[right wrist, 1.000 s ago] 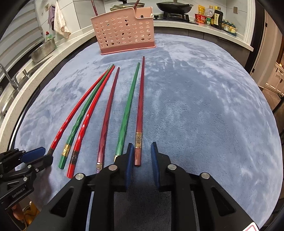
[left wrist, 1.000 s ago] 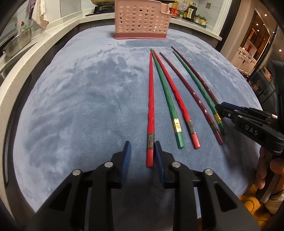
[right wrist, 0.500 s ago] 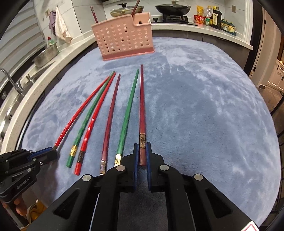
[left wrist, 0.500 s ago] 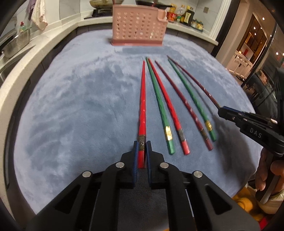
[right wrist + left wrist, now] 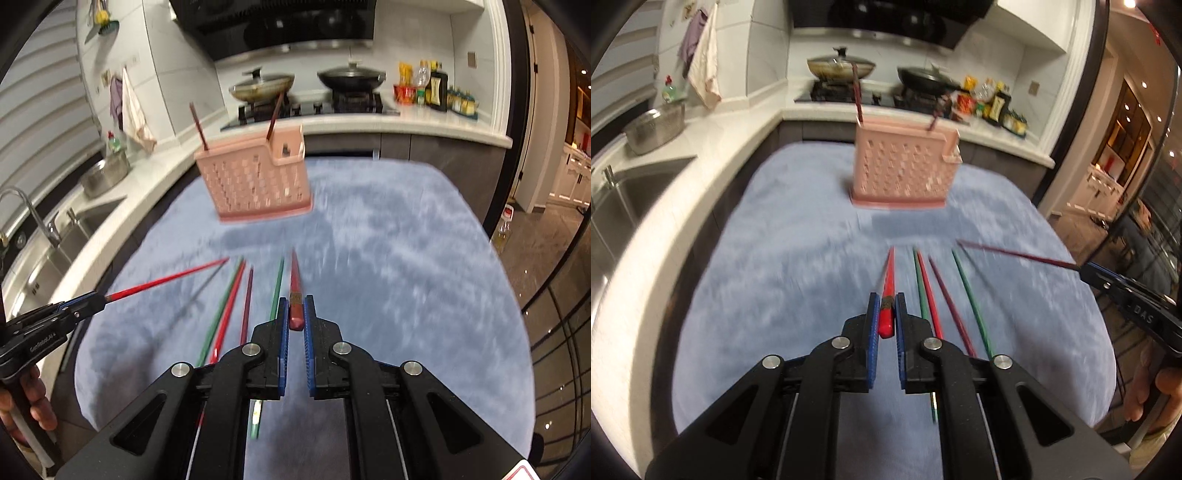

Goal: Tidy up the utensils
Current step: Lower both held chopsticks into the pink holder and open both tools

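Observation:
My left gripper (image 5: 885, 301) is shut on the thick end of a bright red chopstick (image 5: 887, 284) and holds it lifted off the blue mat, tip pointing at the pink perforated holder (image 5: 903, 168). My right gripper (image 5: 295, 301) is shut on a dark red chopstick (image 5: 294, 280), also lifted. Each gripper shows in the other's view, at the right (image 5: 1087, 271) and at the left (image 5: 98, 300). Several red and green chopsticks (image 5: 929, 291) still lie side by side on the mat. Two dark chopsticks (image 5: 198, 127) stand in the holder.
The blue mat (image 5: 388, 277) covers the table. A sink (image 5: 55, 243) and a steel bowl (image 5: 653, 127) sit on the left counter. A stove with pans (image 5: 306, 88) and bottles (image 5: 436, 92) lines the back counter behind the holder.
Both grippers closed on their chopsticks about half a second ago. Both have since lifted them off the mat and tilted up toward the holder; the views are motion-blurred.

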A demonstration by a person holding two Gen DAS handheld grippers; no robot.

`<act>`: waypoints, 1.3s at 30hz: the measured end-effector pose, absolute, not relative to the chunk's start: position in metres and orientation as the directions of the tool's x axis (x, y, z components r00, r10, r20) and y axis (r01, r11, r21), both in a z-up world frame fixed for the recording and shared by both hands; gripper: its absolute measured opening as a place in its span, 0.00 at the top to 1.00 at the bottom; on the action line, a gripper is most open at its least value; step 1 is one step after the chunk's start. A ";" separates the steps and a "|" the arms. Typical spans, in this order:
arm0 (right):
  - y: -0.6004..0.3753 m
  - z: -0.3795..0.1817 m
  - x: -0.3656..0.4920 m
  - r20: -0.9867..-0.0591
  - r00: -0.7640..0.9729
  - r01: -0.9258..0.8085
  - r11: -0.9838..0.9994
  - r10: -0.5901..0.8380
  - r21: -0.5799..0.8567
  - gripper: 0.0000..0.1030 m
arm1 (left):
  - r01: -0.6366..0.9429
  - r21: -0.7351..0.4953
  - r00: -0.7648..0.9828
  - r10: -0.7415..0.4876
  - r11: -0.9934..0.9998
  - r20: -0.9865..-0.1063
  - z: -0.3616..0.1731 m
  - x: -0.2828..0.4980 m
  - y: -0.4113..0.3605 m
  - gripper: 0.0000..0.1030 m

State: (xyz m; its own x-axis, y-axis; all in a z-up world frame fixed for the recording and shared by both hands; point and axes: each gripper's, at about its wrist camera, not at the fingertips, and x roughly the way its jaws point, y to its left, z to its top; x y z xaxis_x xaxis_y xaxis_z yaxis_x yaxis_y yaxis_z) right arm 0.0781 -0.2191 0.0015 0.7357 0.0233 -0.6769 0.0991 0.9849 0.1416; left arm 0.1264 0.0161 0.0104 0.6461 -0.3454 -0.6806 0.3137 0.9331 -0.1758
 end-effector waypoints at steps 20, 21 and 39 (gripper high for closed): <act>-0.260 0.082 0.138 -0.539 0.842 0.134 0.968 0.000 0.210 0.93 | 0.303 -0.161 0.781 -0.342 0.939 -0.523 0.105 0.214 0.016 0.93; -0.262 0.088 0.140 -0.527 0.850 0.135 0.967 -0.002 0.214 0.93 | 0.305 -0.162 0.786 -0.344 0.939 -0.513 0.111 0.218 0.016 0.93; -0.265 0.176 0.238 -0.327 0.941 0.035 0.935 0.088 0.352 0.93 | 0.304 -0.143 0.897 -0.334 0.942 -0.290 0.219 0.306 -0.005 0.93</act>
